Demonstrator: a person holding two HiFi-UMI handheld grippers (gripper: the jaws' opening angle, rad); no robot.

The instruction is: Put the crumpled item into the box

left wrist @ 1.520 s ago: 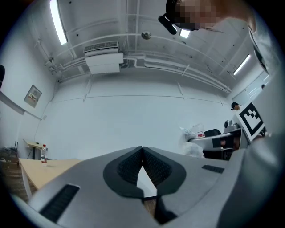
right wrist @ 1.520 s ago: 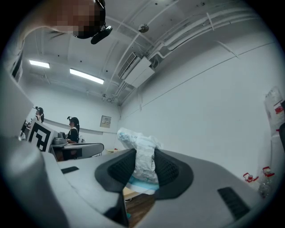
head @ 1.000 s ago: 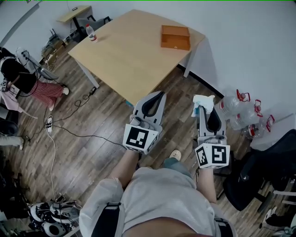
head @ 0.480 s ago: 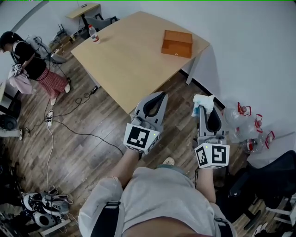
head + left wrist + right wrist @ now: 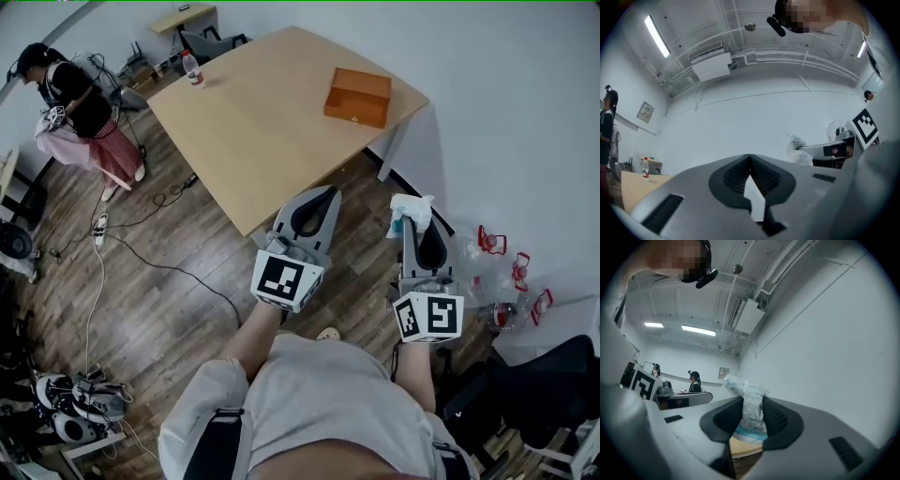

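Note:
In the head view my right gripper [image 5: 417, 217] is shut on a crumpled white item [image 5: 412, 210] with a light blue edge, held above the wooden floor beside the table's corner. The right gripper view shows the crumpled item [image 5: 749, 409] pinched between both pads and sticking out past the tips. My left gripper [image 5: 326, 197] is shut with nothing in it, just short of the table's near edge; its pads [image 5: 759, 176] meet at the tips. The orange box [image 5: 357, 97] sits open on the far right part of the light wooden table [image 5: 262, 122], well ahead of both grippers.
A plastic water bottle [image 5: 190, 67] stands on the table's far left corner. Several large clear water jugs [image 5: 497, 272] lie on the floor by the white wall at the right. A person [image 5: 80, 117] stands at the far left. Cables [image 5: 141, 258] trail across the floor.
The view has shifted toward the table, so the table and box sit a little nearer. The person at left has stood up and moved. Both grippers keep their pose and grip.

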